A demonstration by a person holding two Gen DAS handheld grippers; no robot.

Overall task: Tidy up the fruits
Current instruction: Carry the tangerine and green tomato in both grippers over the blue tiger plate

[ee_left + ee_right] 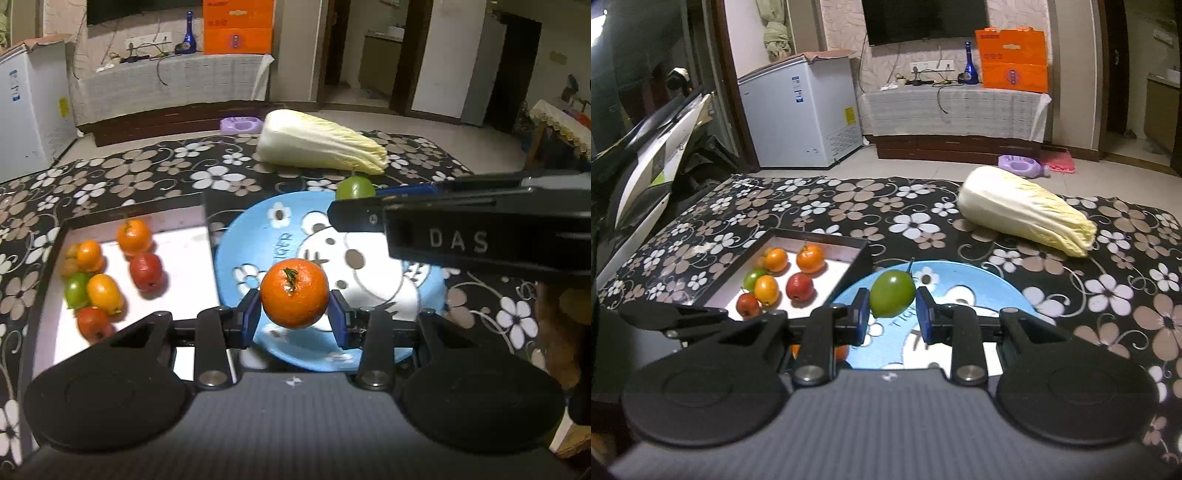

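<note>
My left gripper is shut on an orange tangerine and holds it above the blue cartoon plate. My right gripper is shut on a green fruit, above the far left part of the same plate. That green fruit and the right gripper's body also show in the left wrist view, over the plate's far edge. A black tray with a white floor lies left of the plate and holds several small orange, red and green fruits.
A napa cabbage lies on the black floral cloth beyond the plate; it also shows in the right wrist view. A purple bottle, a white freezer and a TV stand are on the floor beyond.
</note>
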